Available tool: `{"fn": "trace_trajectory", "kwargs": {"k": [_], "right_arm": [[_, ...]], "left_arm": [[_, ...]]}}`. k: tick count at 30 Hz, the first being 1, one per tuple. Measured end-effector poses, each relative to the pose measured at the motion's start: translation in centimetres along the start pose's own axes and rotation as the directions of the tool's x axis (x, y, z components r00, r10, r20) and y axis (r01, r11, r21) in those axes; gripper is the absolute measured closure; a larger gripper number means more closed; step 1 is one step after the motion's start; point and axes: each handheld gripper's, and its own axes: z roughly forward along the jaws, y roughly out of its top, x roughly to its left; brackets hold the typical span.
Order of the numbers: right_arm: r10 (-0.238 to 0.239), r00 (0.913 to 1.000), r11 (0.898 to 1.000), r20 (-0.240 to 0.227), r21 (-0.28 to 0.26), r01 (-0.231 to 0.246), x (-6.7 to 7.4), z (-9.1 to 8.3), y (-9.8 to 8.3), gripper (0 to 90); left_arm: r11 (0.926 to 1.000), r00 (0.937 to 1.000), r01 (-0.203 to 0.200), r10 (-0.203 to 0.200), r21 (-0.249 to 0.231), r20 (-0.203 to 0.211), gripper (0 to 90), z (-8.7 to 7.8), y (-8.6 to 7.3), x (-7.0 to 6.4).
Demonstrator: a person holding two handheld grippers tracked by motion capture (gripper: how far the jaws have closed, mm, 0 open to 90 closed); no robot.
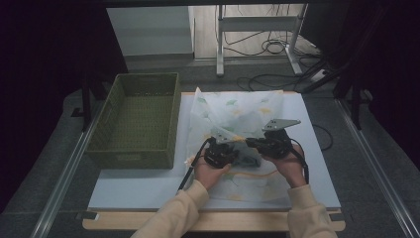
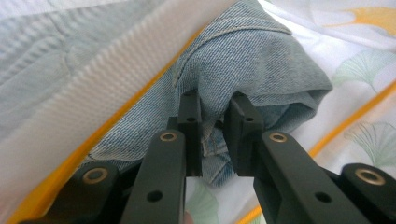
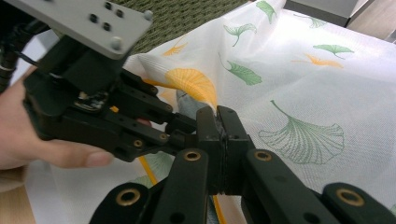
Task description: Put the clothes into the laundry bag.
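Table (image 1: 317,163) carries the big items: green woven basket (image 1: 138,119) on the left side, leaf-print cloth (image 1: 242,111) spread and bunched up just right of it. Your two hands meet over the near half of that cloth.

Denim piece (image 2: 252,60) is the work item. It sits on the leaf-print cloth between the two grippers, near the middle of the table. In the left gripper view it lies bunched, with its long axis running from the tool's lower left up toward its upper right, beside a white ribbed fabric with an orange edge (image 2: 93,93).

Left gripper (image 2: 215,116): jaws nearly together with a fold of the denim between them. Pads look to be touching the fold on both sides, so you're pinching it, though the bite is shallow, right at the tips.

Right gripper (image 3: 218,128): jaws pressed together. A thin grey-blue sliver shows at the tips; I can't tell whether that's denim caught there or just cloth behind.

Key relation: both tools converge on the same bunch, left gripper coming in from the left, right gripper from the right, tips just beside each other. Denim lies straight ahead of the left jaws, so that hand has it. My read is that any lift or spread should lead from the left, pulling along the long axis.
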Motion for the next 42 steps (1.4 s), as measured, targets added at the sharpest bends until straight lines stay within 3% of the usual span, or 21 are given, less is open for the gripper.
{"fn": "trace_trajectory", "kwargs": {"k": [10, 18, 27, 32, 39, 42], "right_arm": [[0.004, 1.0, 1.0, 0.009, 0.001, -0.004, -0.3, -0.1, -0.1, 88.7], [0.011, 0.9999, 1.0, 0.009, 0.004, -0.011, -0.5, 0.0, -0.3, 88.7], [0.011, 0.9999, 1.0, 0.009, 0.014, -0.011, -0.4, 0.2, -0.4, 88.6], [0.012, 0.9999, 1.0, 0.01, 0.02, -0.012, -0.4, 0.3, -0.5, 88.6], [0.011, 0.9999, 1.0, 0.01, 0.024, -0.011, -0.4, 0.4, -0.6, 88.6], [0.011, 0.9999, 1.0, 0.01, 0.028, -0.012, -0.4, 0.5, -0.6, 88.6]], "left_arm": [[0.9998, 0.9996, 0.019, -0.019, -0.012, -0.022, 76.7, 1.3, 0.9, 0.0], [0.9998, 0.9999, 0.01, -0.01, -0.017, -0.003, 70.4, 0.5, 0.7, -0.2], [0.999, 0.9993, -0.011, 0.012, -0.043, 0.036, 50.2, -2.5, -0.3, -0.7], [0.9977, 0.9982, -0.042, 0.044, -0.053, 0.04, 44.5, -4.6, -1.0, -0.7], [0.9985, 0.9973, -0.036, 0.039, -0.042, 0.063, 39.1, -6.9, -2.4, 0.1], [0.9984, 0.9976, -0.044, 0.046, -0.035, 0.052, 36.7, -7.5, -3.1, 0.5]]}}
